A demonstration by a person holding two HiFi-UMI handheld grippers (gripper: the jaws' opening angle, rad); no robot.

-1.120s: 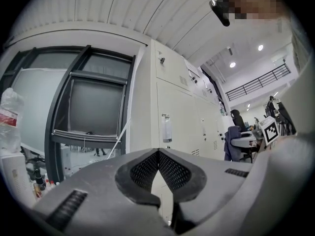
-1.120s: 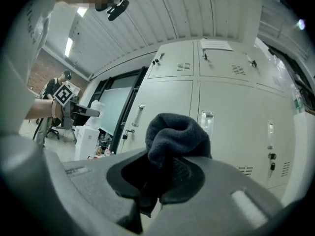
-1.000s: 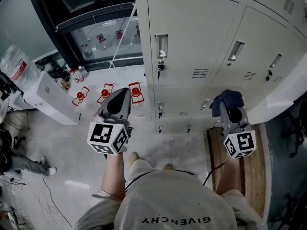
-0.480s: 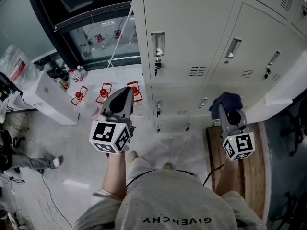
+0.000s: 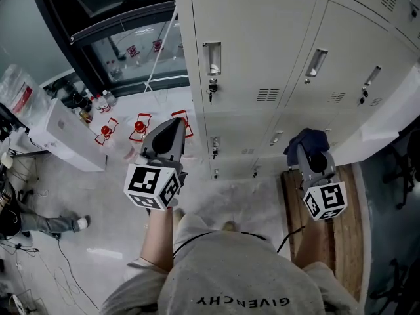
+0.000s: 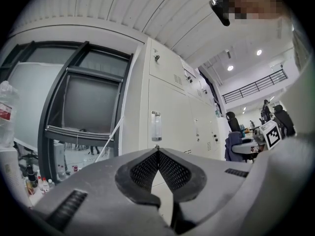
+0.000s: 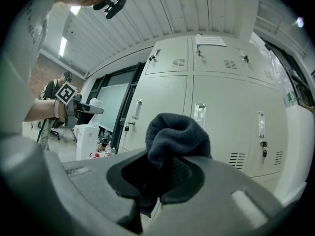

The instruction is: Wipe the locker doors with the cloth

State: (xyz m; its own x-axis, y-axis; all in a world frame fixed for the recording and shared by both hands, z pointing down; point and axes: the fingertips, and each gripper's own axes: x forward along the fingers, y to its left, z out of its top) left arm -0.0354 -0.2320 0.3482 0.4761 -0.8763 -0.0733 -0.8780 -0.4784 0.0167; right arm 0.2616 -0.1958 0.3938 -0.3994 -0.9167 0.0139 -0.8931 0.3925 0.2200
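Pale grey locker doors [image 5: 259, 51] with recessed handles and key locks fill the upper right of the head view. My right gripper [image 5: 308, 143] is shut on a dark blue cloth [image 5: 314, 138], which bunches up beyond the jaw tips [image 7: 177, 134]. It hangs in front of the lower lockers [image 7: 221, 117], a short way off the doors. My left gripper [image 5: 172, 125] is shut with nothing in it, its tips [image 6: 157, 150] meeting. It points at the left end of the locker bank [image 6: 167, 117].
A dark-framed glass partition [image 5: 125, 41] stands left of the lockers. White boxes [image 5: 65, 133], small bottles [image 5: 98, 104] and red-marked items [image 5: 141, 126] lie on the floor at left. A wooden board [image 5: 344, 222] lies under my right side. Cables [image 5: 39, 261] trail at lower left.
The view has shifted slightly; the lockers sit a bit higher and left in frame. Both grippers keep nearly the same pose, the right still shut on the cloth.
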